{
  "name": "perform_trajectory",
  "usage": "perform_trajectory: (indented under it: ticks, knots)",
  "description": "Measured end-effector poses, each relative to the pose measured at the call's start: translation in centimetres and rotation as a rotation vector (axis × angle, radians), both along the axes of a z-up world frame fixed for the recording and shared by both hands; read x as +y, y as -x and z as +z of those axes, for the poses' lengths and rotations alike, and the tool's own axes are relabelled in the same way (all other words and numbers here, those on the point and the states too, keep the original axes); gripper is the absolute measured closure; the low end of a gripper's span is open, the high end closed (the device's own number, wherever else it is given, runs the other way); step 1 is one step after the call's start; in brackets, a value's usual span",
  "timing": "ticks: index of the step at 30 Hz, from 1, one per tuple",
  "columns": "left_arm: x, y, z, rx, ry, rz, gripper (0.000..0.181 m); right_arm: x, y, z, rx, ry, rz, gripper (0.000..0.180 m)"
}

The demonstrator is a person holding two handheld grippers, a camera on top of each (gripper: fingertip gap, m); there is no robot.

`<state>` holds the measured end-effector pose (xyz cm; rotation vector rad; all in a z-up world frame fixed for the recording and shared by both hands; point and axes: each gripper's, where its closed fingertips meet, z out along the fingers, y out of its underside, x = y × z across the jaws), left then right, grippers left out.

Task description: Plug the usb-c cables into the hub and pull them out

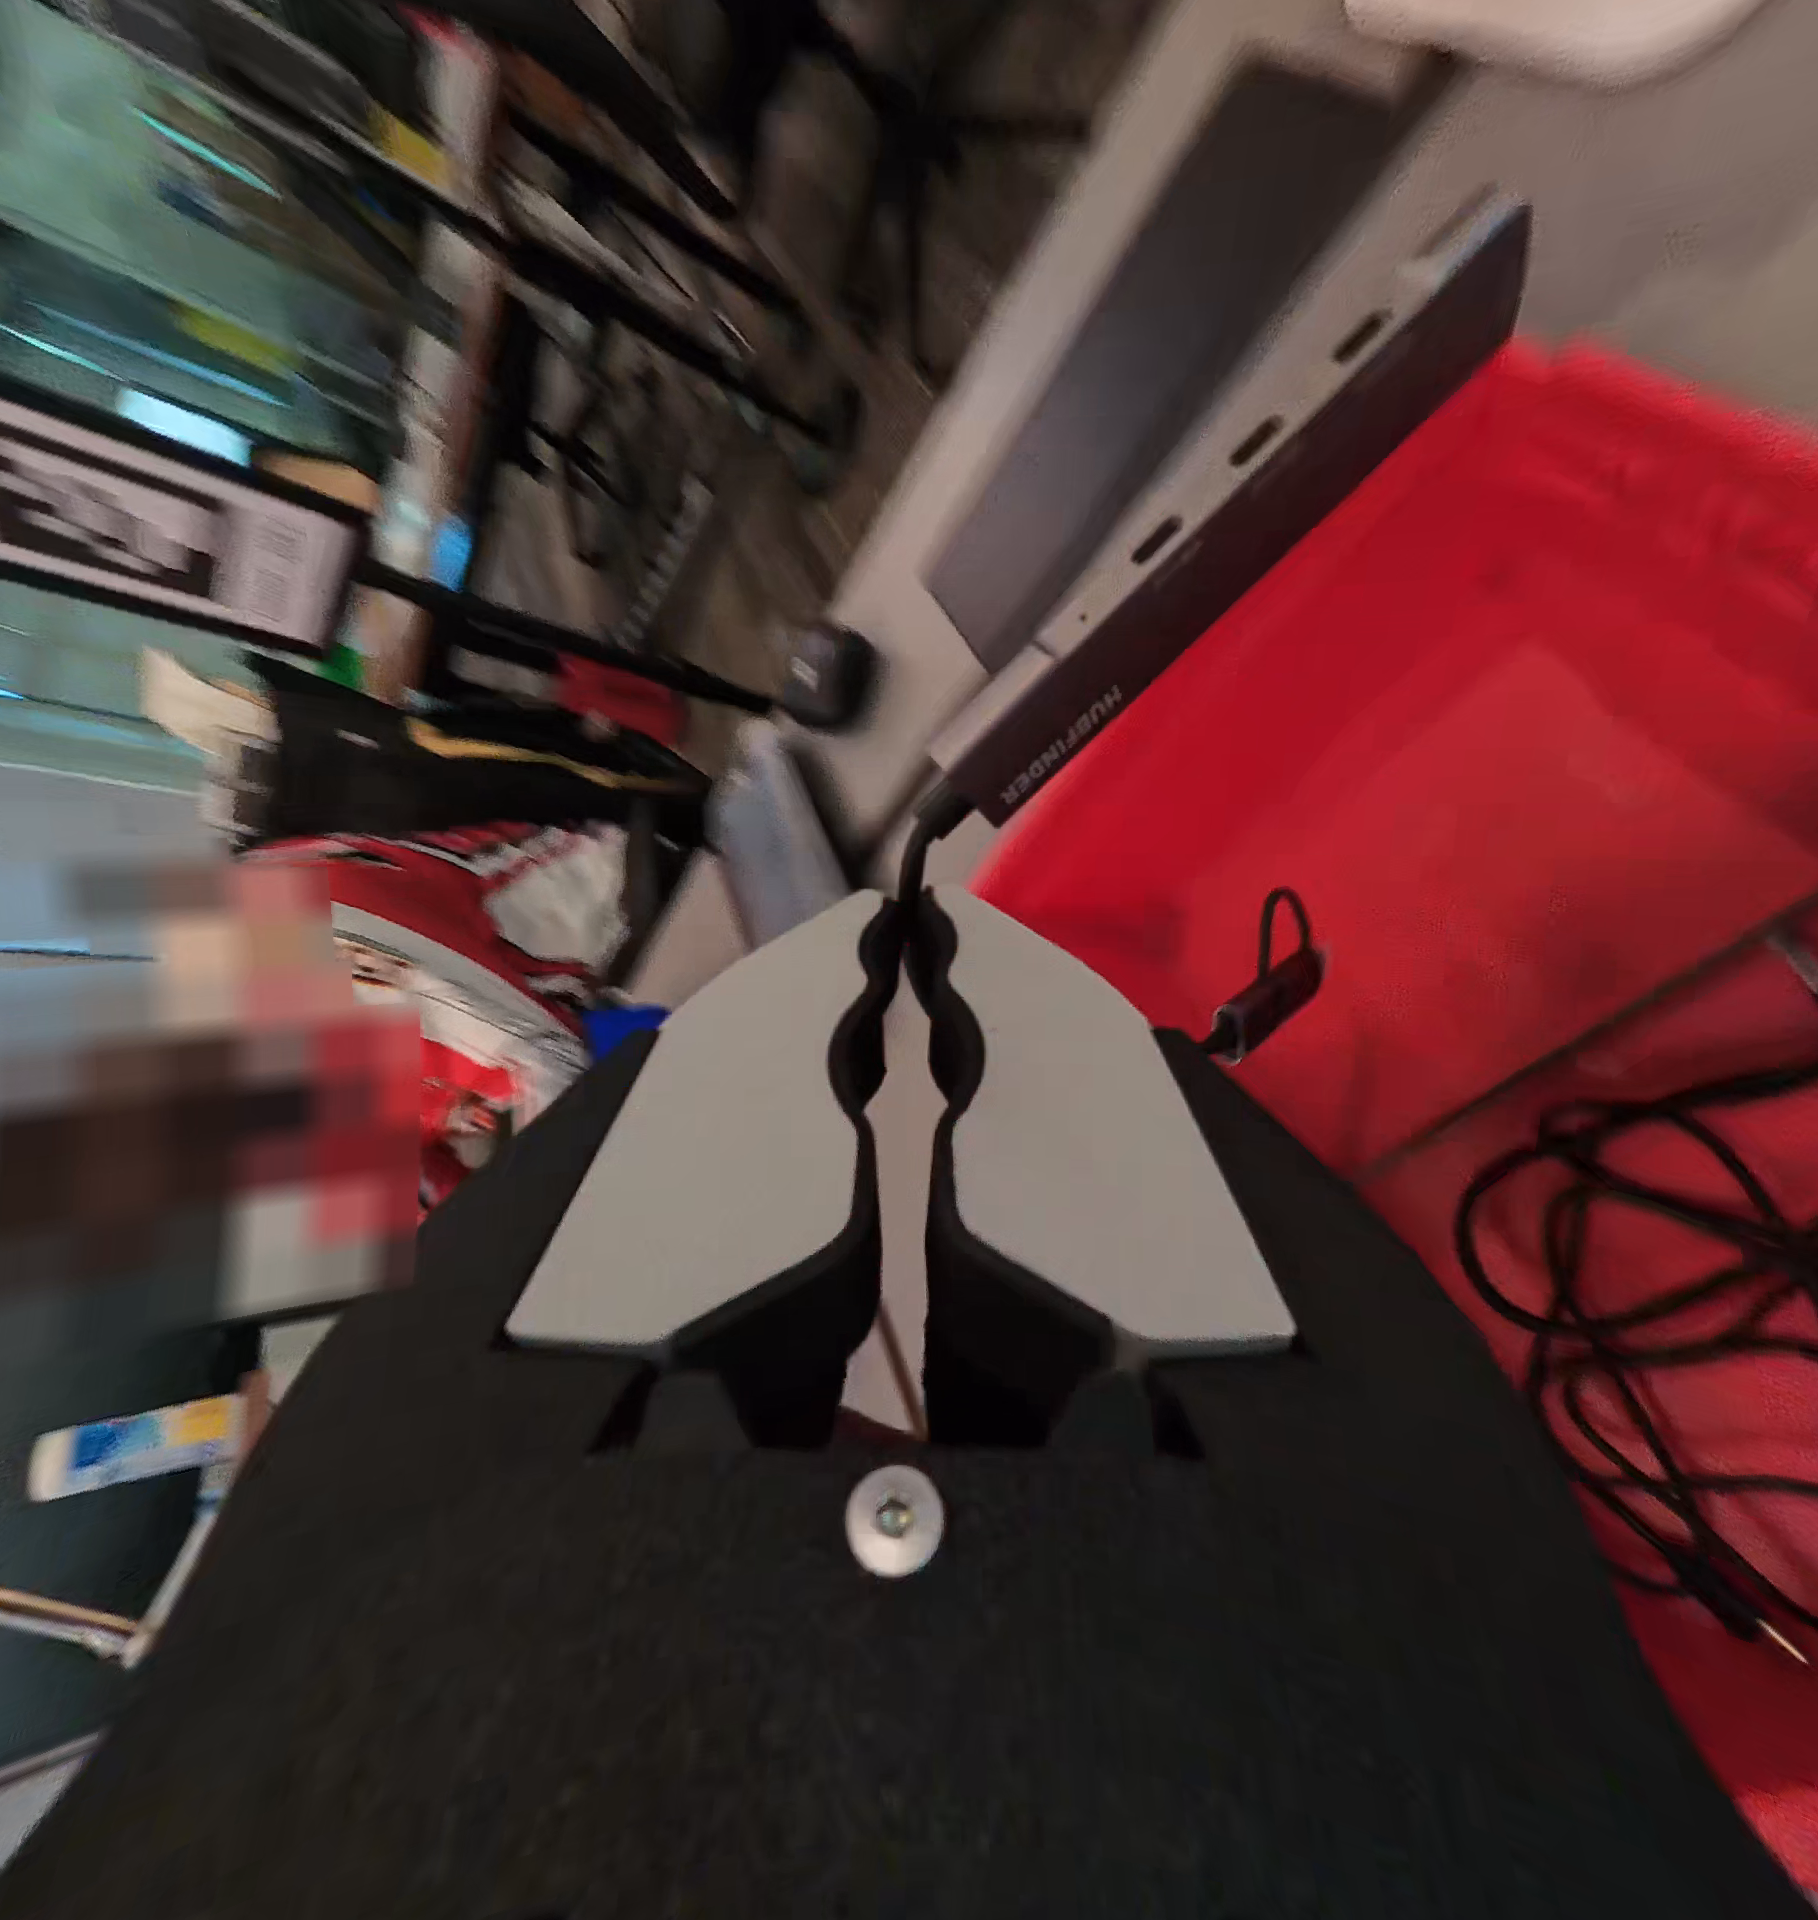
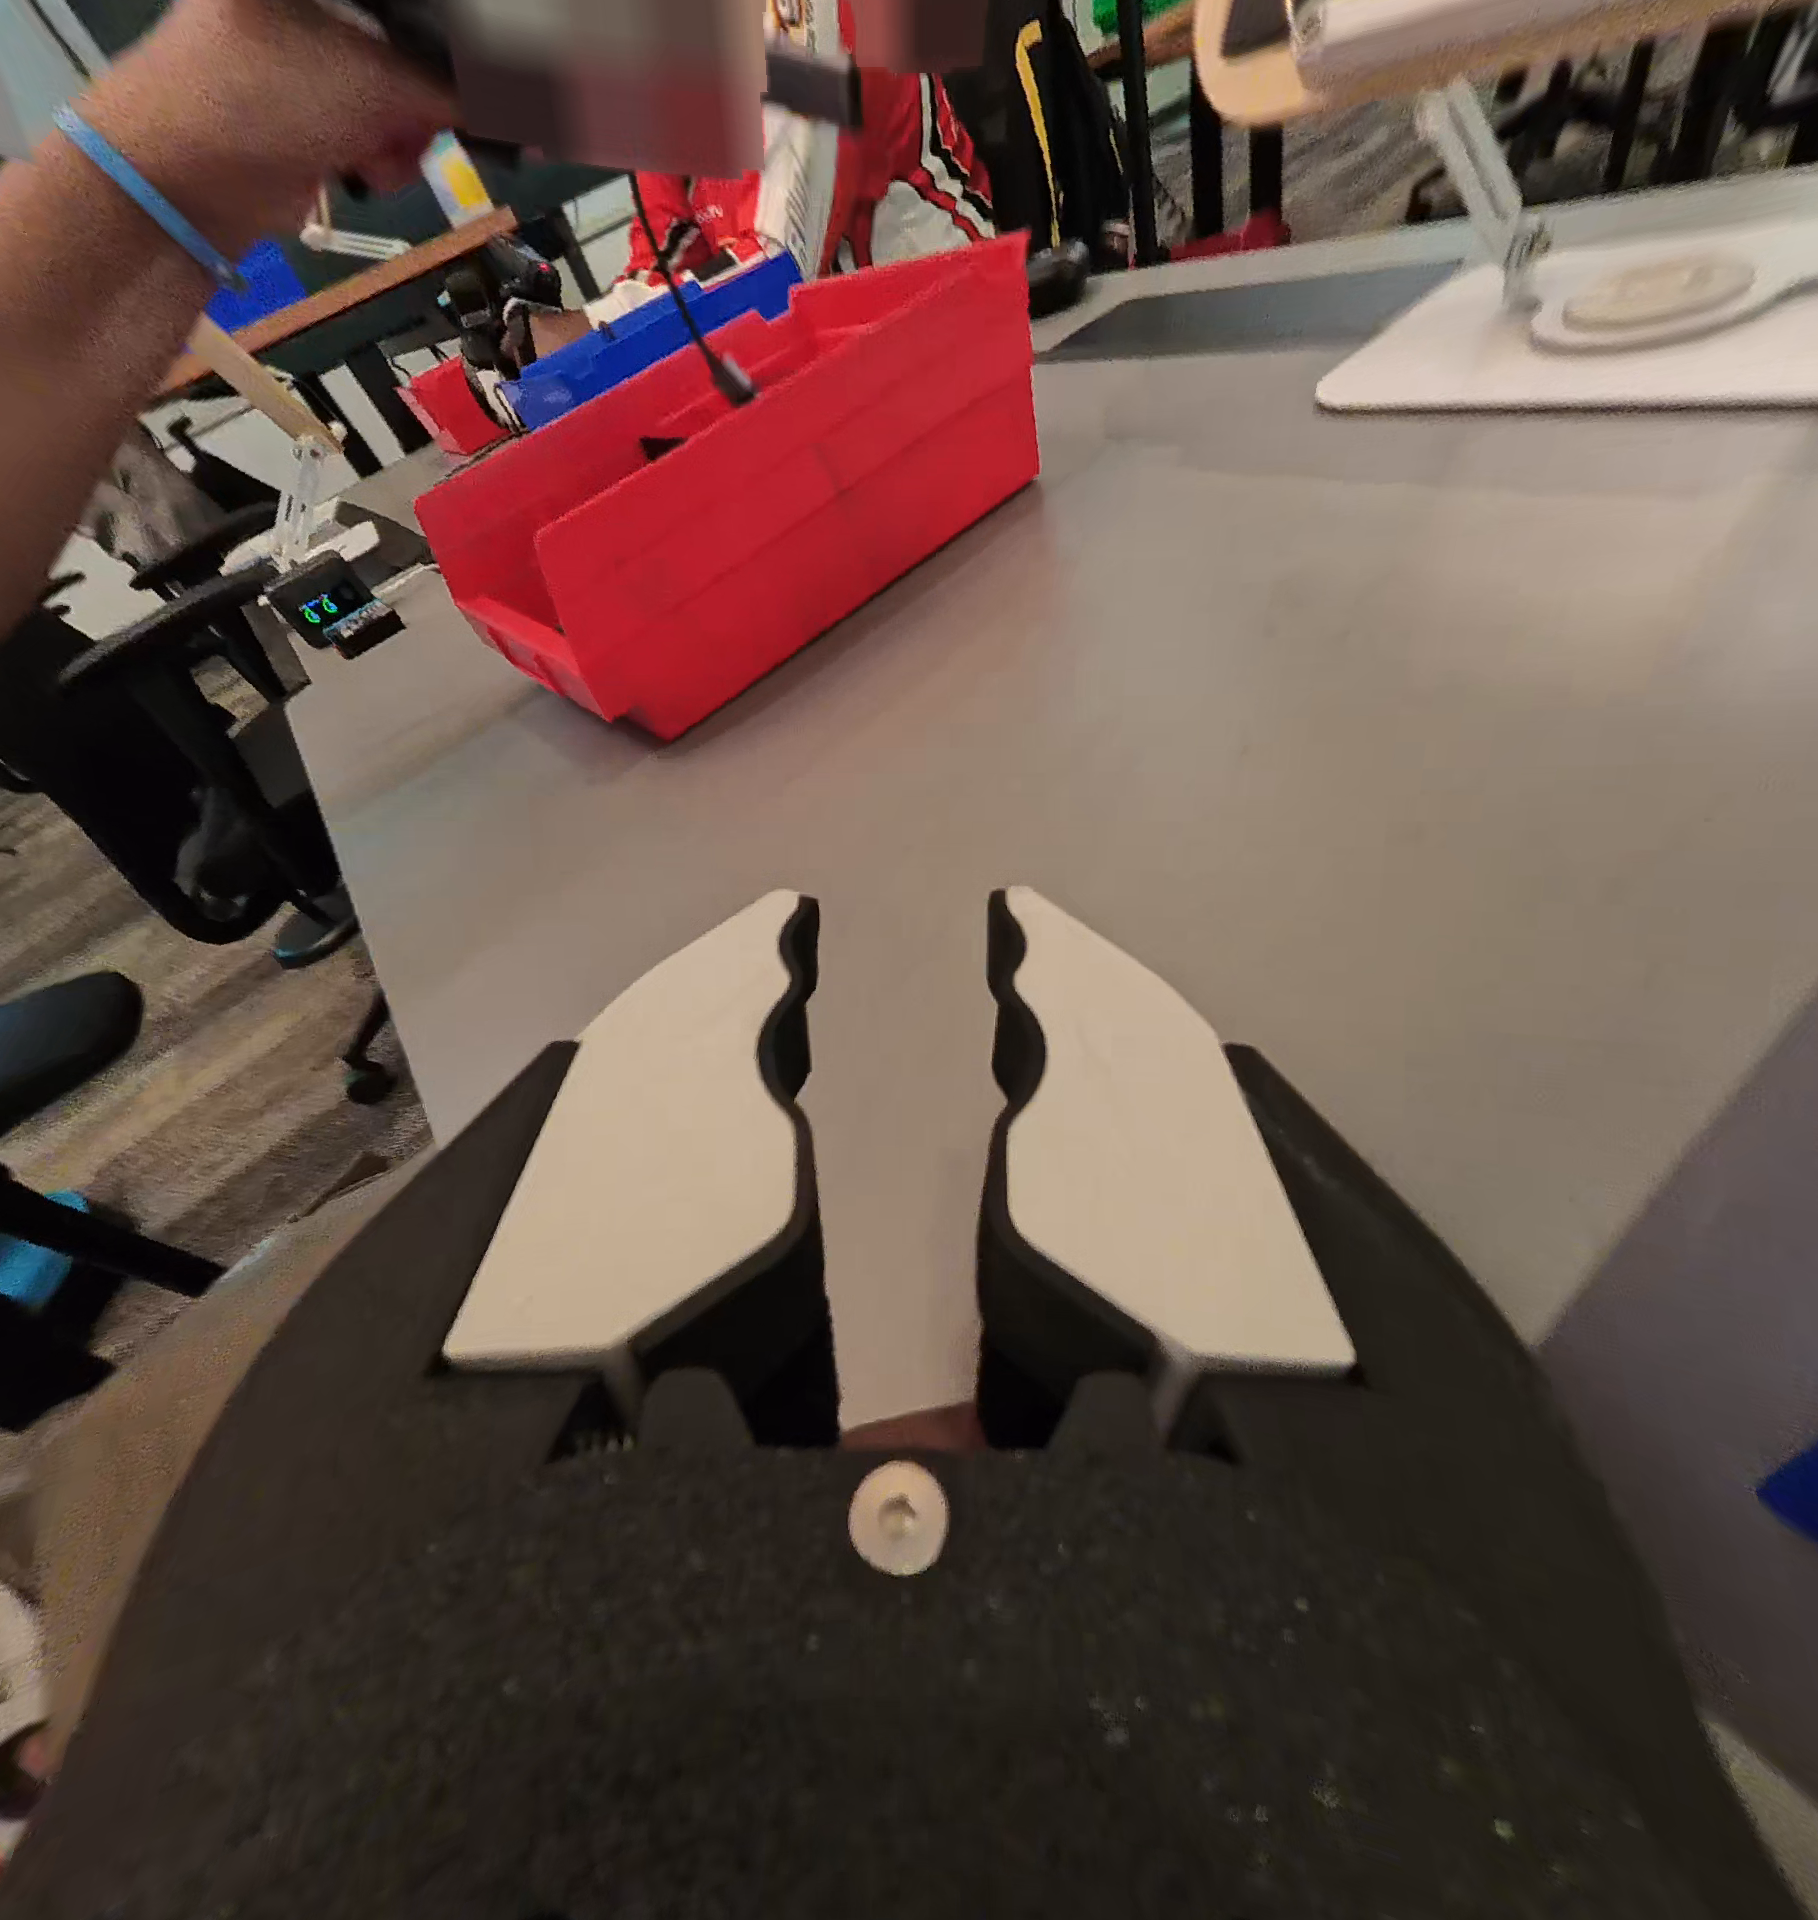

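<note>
Your left tool [image 1: 910,920] is clamped on the hub's thin black lead [image 1: 915,862], the long dark grey hub [image 1: 1269,520] hanging just beyond its tips. Your right tool [image 2: 903,914] stands apart over the grey tabletop [image 2: 1300,675]. The red plastic bin [image 1: 1456,727] holds a coiled black usb-c cable [image 1: 1674,1299].

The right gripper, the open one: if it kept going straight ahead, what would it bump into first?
Probably the bare grey table. The right gripper points across it, nothing lying ahead. The red bin sits off left.
</note>
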<state>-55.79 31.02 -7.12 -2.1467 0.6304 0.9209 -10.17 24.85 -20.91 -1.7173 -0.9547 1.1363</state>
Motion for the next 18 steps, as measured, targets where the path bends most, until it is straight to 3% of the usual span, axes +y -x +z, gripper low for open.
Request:
perform_trajectory:
  ticks: [5, 8, 11, 15, 18]
  knots:
    - [-1.0, -6.1, 13.2, 0.002, -0.356, -0.134, 0.179, -0.4, 1.3, 3.7, 0.098, -0.114, 0.042, 0.143]
    - [-1.2, -12.6, 17.1, -0.08, -0.479, -0.285, 0.179, -0.1, 1.3, 5.9, 0.113, -0.192, 0.047, 0.141]
    - [-1.0, -19.0, 16.5, -0.084, -0.537, -0.406, 0.179, 0.8, 0.9, 8.8, 0.129, -0.275, 0.034, 0.138]
    - [-0.3, -26.0, 10.7, -0.136, -0.535, -0.503, 0.179, 2.5, -0.4, 13.3, 0.164, -0.396, -0.011, 0.135]
    - [-0.1, -29.8, 6.0, -0.132, -0.536, -0.544, 0.179, 3.2, -0.8, 14.6, 0.133, -0.489, -0.031, 0.133]
